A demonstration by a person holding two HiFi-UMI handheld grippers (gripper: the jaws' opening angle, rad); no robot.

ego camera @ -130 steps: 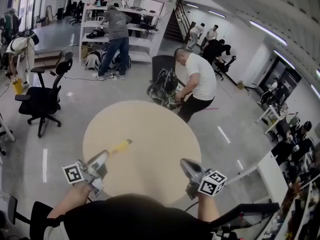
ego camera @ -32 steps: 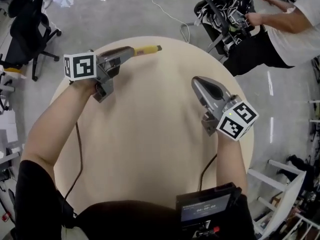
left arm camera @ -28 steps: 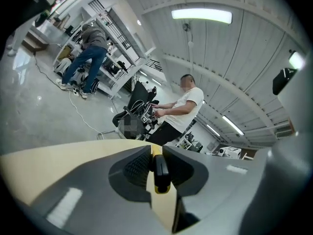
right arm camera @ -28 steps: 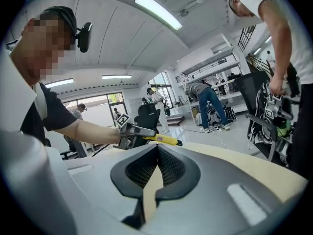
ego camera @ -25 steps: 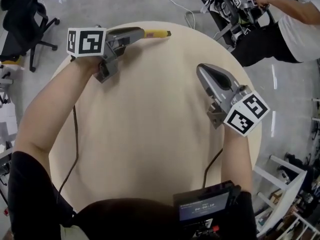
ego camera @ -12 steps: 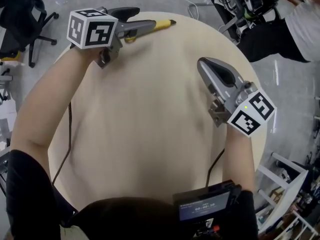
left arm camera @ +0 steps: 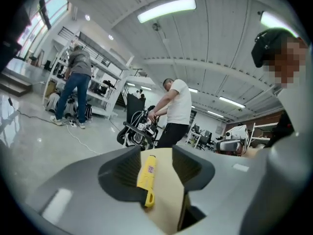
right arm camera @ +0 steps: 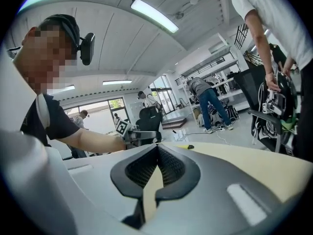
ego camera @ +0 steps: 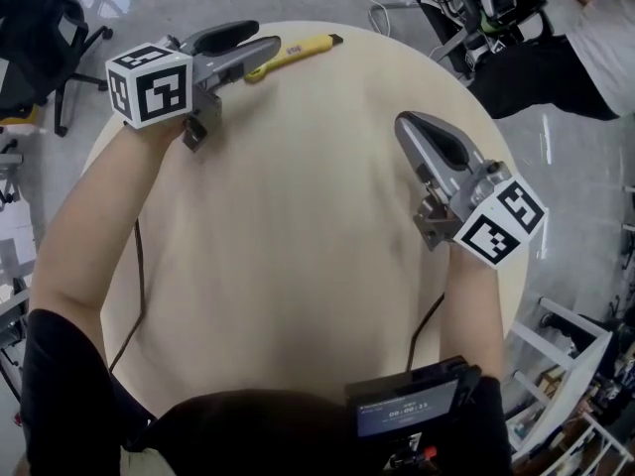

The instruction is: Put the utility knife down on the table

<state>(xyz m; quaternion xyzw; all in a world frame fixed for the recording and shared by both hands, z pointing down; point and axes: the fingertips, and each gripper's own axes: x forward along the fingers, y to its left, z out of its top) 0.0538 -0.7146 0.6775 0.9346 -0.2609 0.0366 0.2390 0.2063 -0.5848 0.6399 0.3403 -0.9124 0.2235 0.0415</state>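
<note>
Left hand-held gripper (ego camera: 266,39), jaws apart, just narrowing, utility knife (ego camera: 298,55) loose between them; right hand-held gripper (ego camera: 404,121) closed.

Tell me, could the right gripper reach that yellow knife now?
Probably yes: only bare table lies between the right gripper and the utility knife. Its jaws are together and must open. The left gripper, jaws apart after just closing slightly, straddles one end of the knife.

The knife (ego camera: 294,56) is yellow with a black tip on a pale beige table (ego camera: 298,266), the left gripper (ego camera: 260,38) and right gripper (ego camera: 405,119) are grey with black ribbed pads (left arm camera: 128,173) — their cubes (ego camera: 149,83) white with black square markers — over a grey floor (ego camera: 159,8).
</note>
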